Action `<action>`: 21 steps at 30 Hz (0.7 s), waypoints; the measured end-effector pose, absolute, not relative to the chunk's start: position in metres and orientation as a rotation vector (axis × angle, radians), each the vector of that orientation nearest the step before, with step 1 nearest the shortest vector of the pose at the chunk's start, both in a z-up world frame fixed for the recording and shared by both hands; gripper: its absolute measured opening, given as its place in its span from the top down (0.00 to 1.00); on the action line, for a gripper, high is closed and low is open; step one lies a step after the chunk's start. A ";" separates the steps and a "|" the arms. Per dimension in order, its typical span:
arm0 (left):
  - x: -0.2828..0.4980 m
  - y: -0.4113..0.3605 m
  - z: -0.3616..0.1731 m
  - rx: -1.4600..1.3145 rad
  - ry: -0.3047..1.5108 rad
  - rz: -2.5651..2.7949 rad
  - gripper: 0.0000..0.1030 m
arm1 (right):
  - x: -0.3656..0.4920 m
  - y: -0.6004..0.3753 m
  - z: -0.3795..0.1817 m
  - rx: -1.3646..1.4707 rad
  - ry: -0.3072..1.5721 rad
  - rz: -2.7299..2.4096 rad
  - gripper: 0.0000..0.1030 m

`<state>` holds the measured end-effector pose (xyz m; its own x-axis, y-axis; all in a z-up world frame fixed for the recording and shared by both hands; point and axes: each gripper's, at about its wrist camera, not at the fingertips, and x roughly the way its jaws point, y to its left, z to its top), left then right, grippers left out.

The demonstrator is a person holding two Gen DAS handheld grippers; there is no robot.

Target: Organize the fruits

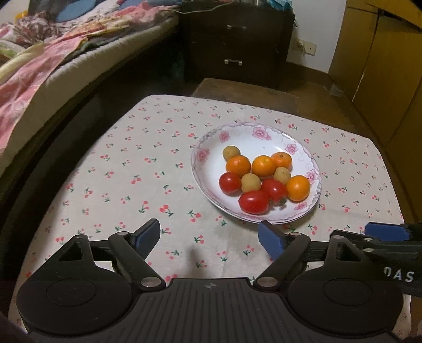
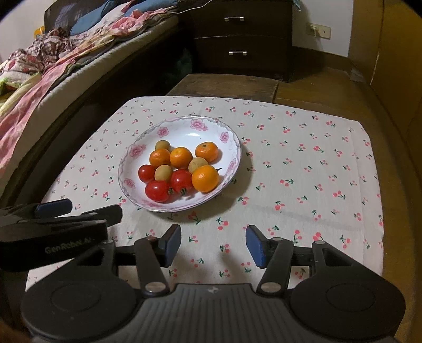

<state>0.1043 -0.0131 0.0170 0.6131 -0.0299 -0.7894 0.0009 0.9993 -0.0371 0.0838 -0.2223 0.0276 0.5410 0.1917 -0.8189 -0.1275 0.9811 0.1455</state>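
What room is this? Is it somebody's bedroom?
Most likely a bedroom. A bed piled with rumpled blankets runs along one side, a dark drawer chest stands by the wall, and the fruit plate sits on a small cloth-covered table.

The counter [image 2: 303, 163] is draped in a pale cloth [image 1: 118, 168] printed with small red cherries; past its far edge a strip of bare dark wood [image 2: 224, 84] shows. Along the left side runs a bed [image 1: 87, 60] with a thick pale mattress, heaped with rumpled pink and floral bedding [image 2: 39, 87] and blue cushions [image 2: 87, 21]. Against the far wall stands a dark drawer chest [image 2: 242, 39] with metal handles. To its right the wall [image 1: 316, 23] is white and carries a power outlet [image 2: 317, 29]. Yellow-brown cardboard panels [image 1: 382, 66] fill the right side. The light is dim and warm, brightest on the cloth.
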 end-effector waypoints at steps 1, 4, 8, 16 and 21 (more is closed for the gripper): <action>0.103 -0.012 0.017 -0.037 0.911 -0.017 0.16 | 0.082 -0.223 0.028 0.076 0.980 0.187 0.47; 0.098 -0.011 0.016 -0.032 0.914 -0.016 0.09 | 0.077 -0.224 0.027 0.087 0.983 0.184 0.47; 0.090 -0.014 0.017 0.011 0.889 -0.012 0.08 | 0.071 -0.223 0.025 0.088 0.987 0.186 0.47; 0.074 -0.005 0.020 0.042 0.840 0.017 0.07 | 0.056 -0.224 0.026 0.104 0.981 0.185 0.47; 0.063 -0.004 0.026 0.061 0.793 0.025 0.00 | 0.049 -0.221 0.028 0.112 0.975 0.196 0.47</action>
